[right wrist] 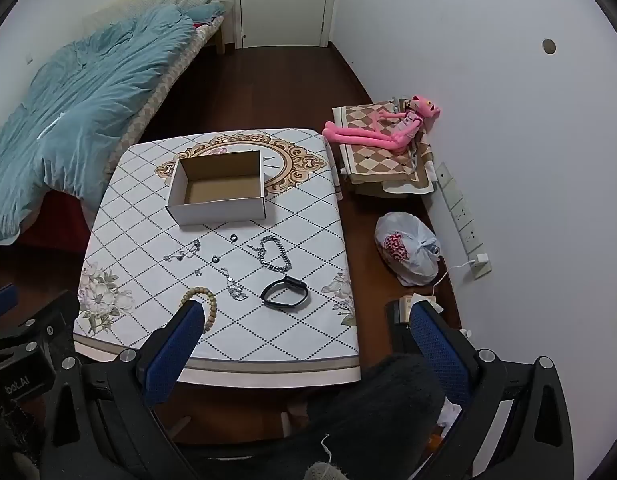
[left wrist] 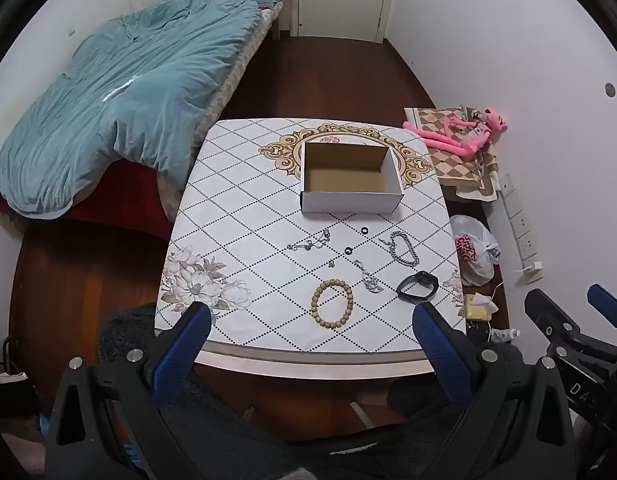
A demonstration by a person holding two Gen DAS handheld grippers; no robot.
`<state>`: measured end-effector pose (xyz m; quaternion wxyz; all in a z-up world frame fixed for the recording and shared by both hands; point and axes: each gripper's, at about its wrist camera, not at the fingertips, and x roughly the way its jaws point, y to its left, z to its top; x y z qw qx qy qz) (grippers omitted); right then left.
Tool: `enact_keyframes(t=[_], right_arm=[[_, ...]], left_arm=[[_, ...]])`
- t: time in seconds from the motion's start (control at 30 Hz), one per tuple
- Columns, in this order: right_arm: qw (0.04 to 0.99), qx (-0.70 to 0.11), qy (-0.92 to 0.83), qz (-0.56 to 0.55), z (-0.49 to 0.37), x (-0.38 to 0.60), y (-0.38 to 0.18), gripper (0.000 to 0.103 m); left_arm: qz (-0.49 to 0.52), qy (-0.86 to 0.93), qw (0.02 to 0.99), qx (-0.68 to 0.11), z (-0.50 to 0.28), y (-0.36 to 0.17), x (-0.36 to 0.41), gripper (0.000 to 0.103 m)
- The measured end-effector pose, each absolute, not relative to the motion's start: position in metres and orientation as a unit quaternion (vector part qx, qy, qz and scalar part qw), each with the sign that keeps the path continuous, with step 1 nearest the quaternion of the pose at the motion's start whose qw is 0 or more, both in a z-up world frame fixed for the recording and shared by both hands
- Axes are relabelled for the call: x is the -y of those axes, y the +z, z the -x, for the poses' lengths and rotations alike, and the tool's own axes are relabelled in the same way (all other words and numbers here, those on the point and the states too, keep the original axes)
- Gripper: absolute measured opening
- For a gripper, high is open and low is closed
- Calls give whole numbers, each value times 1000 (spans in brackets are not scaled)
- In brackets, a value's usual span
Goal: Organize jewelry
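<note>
Your left gripper (left wrist: 312, 324) and right gripper (right wrist: 304, 320) hang wide open and empty above the table (left wrist: 236, 240). A bead bracelet (left wrist: 332, 300), chains and a black band (left wrist: 417, 287) lie before the open box (left wrist: 350, 202).

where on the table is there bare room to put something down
Free: the left strip of the patterned table, from the open cardboard box down to the printed flowers. Crowded: in front of the box, where the wooden bead bracelet, silver chain bracelet and black band lie.

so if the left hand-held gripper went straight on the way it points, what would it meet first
Most likely the wooden bead bracelet, which lies on the table between the open fingers of the left hand-held gripper. Depth is unclear, so it could meet bare tabletop first.
</note>
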<state>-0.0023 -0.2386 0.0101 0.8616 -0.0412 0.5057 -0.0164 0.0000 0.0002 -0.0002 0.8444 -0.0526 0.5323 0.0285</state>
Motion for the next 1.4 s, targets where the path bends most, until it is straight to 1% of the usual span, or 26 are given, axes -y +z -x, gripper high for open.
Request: enact_keyframes(t=[0.4, 1.4], right_arm=[[862, -506, -14, 37, 3, 236, 10, 103], [864, -501, -13, 39, 3, 231, 17, 103]], left_arm=[[45, 37, 846, -530, 0, 4, -11, 103], [25, 45, 857, -513, 4, 8, -6, 103]])
